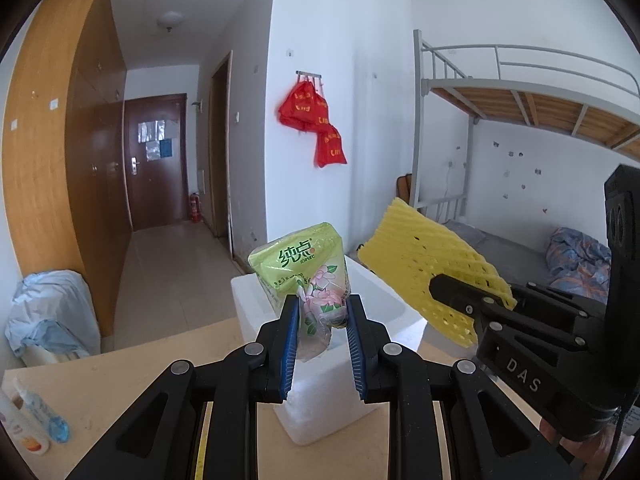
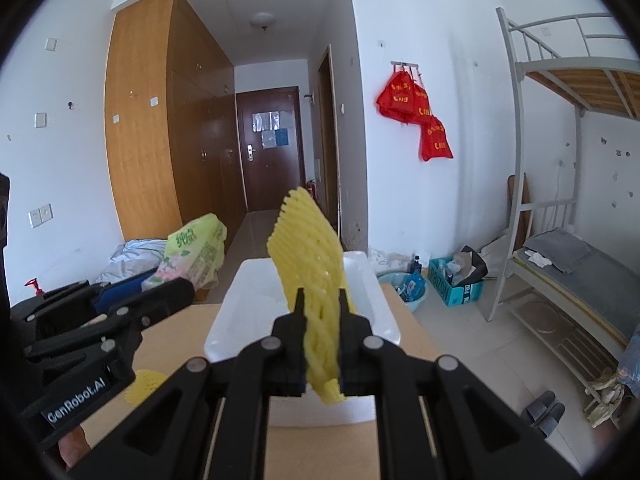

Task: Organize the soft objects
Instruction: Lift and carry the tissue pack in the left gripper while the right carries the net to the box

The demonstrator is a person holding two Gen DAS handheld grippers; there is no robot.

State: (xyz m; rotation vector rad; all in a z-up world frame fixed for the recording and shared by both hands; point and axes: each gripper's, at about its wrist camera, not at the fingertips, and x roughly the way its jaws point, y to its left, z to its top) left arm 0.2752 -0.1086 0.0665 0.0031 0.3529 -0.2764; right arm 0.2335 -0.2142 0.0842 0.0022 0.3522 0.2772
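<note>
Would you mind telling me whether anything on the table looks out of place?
One yellow foam net lies loose on the table, left of the white foam box, partly hidden behind the left gripper.

— Can you see inside the white foam box (image 2: 256, 292)?

— Hardly. The yellow foam net (image 2: 308, 256) hangs across it, and in the left view the tissue pack (image 1: 304, 268) covers the opening.

— The pack's lower end?

— Crumpled between the left gripper's (image 1: 322, 312) fingers (image 1: 289, 340); print there unreadable.

— The bottles (image 1: 32, 416) on the bench (image 1: 120, 364)?

— Cut by the picture's edge, labels too small.

— That other yellow net (image 2: 146, 384)?

— Mostly behind the left gripper's body.
</note>
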